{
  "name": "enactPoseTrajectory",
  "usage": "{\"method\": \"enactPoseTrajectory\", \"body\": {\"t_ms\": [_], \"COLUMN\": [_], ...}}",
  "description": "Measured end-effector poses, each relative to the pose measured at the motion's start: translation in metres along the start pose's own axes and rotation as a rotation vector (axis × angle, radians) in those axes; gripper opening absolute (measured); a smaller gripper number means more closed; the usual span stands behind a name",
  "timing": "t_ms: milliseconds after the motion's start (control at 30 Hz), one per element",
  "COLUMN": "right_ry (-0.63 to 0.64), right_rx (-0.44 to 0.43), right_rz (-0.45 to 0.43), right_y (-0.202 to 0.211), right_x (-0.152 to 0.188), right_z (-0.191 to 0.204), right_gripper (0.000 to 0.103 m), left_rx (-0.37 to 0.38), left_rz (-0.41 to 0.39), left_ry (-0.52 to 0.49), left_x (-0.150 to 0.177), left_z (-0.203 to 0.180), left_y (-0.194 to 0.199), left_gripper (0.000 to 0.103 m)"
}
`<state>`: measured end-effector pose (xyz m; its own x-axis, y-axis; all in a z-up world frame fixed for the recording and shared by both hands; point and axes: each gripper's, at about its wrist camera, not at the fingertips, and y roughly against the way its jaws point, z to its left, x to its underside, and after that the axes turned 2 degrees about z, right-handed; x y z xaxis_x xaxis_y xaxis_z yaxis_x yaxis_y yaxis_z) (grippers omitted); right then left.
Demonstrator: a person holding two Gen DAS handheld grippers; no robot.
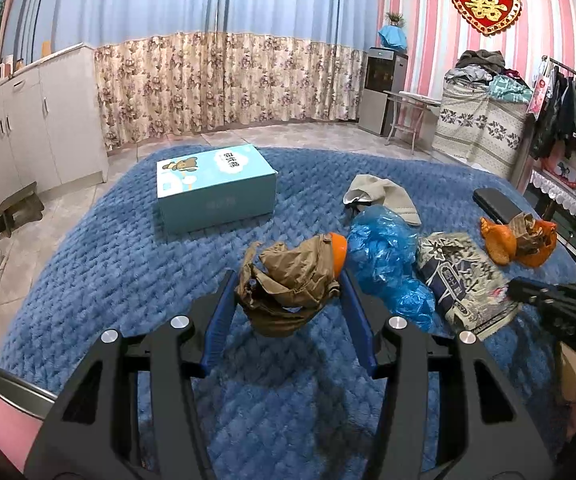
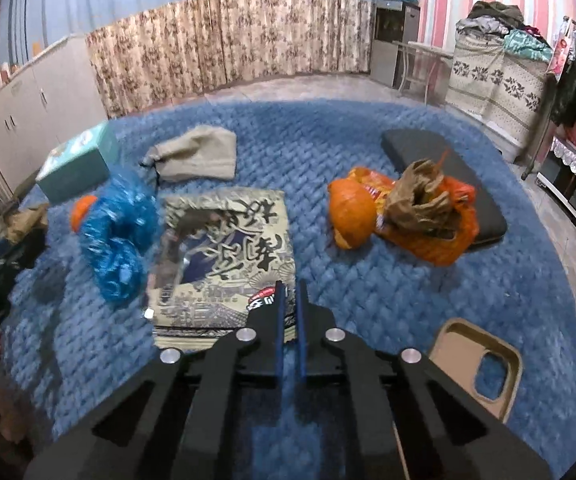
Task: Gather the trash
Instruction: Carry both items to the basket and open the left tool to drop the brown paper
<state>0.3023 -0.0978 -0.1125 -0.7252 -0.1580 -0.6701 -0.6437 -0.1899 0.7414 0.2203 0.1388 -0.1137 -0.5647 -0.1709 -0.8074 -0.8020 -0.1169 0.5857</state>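
My left gripper (image 1: 288, 280) is shut on a crumpled brown paper wad (image 1: 288, 284) with an orange piece (image 1: 337, 254) behind it, held above the blue blanket (image 1: 136, 280). To its right lie a blue plastic bag (image 1: 387, 260), a patterned flat packet (image 1: 463, 280) and an orange bag with brown paper (image 1: 517, 240). My right gripper (image 2: 291, 292) is shut and empty over the near edge of the patterned packet (image 2: 224, 256). The blue bag (image 2: 116, 232) lies left of it, the orange bag (image 2: 399, 216) to the right.
A light blue box (image 1: 216, 188) and a beige pouch (image 1: 383, 196) lie farther back on the blanket. A dark cushion (image 2: 443, 172) sits behind the orange bag. A tan phone case (image 2: 479, 364) lies at near right. A pink bin rim (image 1: 4, 392) shows at lower left.
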Motion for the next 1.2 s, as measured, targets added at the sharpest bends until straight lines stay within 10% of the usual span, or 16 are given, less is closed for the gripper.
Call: {"method": "enactPoseTrajectory", "body": {"t_ms": [367, 1200], "right_ry": [-0.114, -0.490], "right_rx": [0.029, 0.353], "right_rz": [-0.124, -0.258], "right_y": [0.092, 0.252], "right_x": [0.016, 0.129], "right_z": [-0.072, -0.287], "right_gripper": [0.002, 0.002], "left_rx": [-0.036, 0.437], "left_rz": [-0.010, -0.088], "left_ry": [-0.052, -0.245], "left_x": [0.001, -0.014], "left_z": [-0.017, -0.223], "left_y": [0.016, 0.110], "left_gripper": [0.051, 0.051]}}
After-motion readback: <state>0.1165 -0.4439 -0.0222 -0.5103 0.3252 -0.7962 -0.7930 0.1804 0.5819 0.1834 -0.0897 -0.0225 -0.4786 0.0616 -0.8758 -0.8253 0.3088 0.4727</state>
